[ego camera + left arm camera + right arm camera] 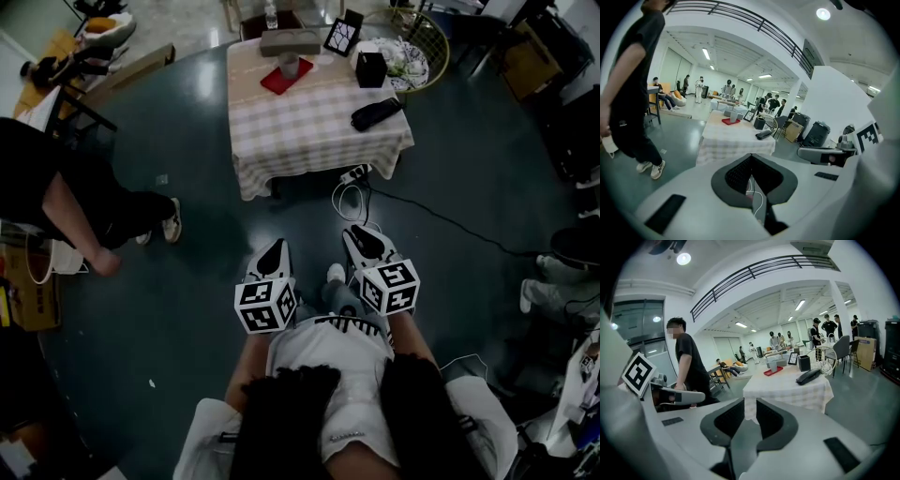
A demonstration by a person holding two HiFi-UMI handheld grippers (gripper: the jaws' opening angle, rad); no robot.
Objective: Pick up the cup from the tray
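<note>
Head view: I look steeply down from above, desk point(319, 122) well ahead across the floor point(187, 141). Cameras on left gripper point(274, 247) and right gripper point(362, 236): held low, each facing forward along its own jaws. All three views share that distant desk.

"Anything between us and the table point(309, 127)?"
"Open floor point(211, 141), only a cable point(349, 201) at its foot."
"Round the tray point(274, 82)?"
"A grey box point(289, 40) just behind, black box point(371, 68) to its right; near side open."

No legible text or labels anywhere
</note>
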